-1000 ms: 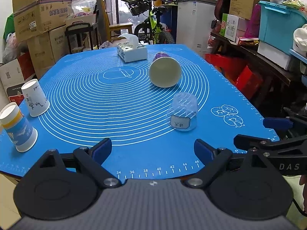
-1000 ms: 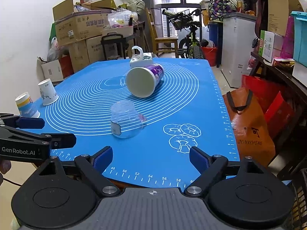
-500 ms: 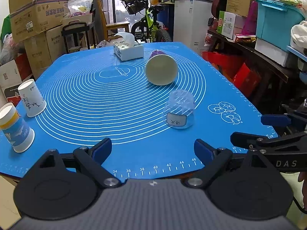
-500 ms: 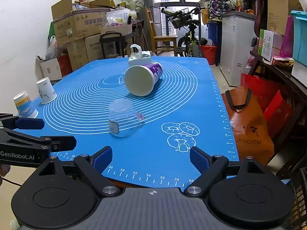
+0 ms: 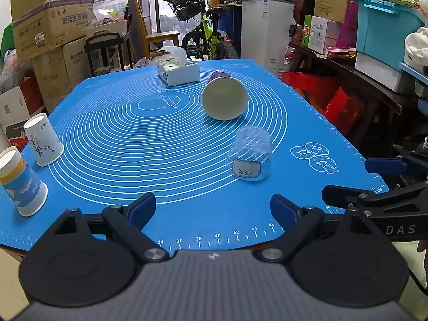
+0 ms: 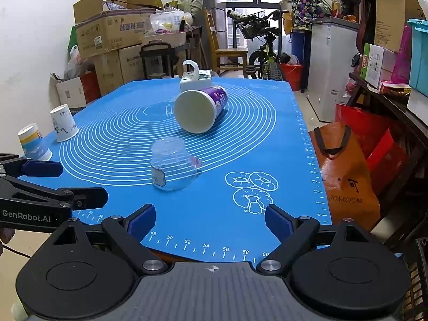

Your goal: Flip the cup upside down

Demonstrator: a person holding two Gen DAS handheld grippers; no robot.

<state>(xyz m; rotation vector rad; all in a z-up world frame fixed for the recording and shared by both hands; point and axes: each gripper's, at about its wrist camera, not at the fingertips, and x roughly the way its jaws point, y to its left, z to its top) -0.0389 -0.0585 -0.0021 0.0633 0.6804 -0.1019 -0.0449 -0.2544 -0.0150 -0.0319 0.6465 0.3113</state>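
Note:
A clear plastic cup point(image 5: 250, 157) with a white label stands upside down on the blue mat point(image 5: 133, 133); it also shows in the right wrist view point(image 6: 172, 167). A purple-and-white cup point(image 5: 224, 97) lies on its side behind it, its white end toward me, and also shows in the right wrist view point(image 6: 199, 109). My left gripper point(image 5: 213, 210) is open and empty near the mat's front edge. My right gripper point(image 6: 210, 218) is open and empty, right of the left one, short of the clear cup.
Two paper cups point(image 5: 44, 143) point(image 5: 21, 183) stand upside down at the mat's left edge. A tissue box point(image 5: 178, 71) sits at the far side. Boxes, a bicycle point(image 5: 203, 32) and shelves surround the table. An orange bag point(image 6: 345, 176) stands on the floor at right.
Both grippers have drawn back slightly from the cups and stayed open. The cups have not moved.

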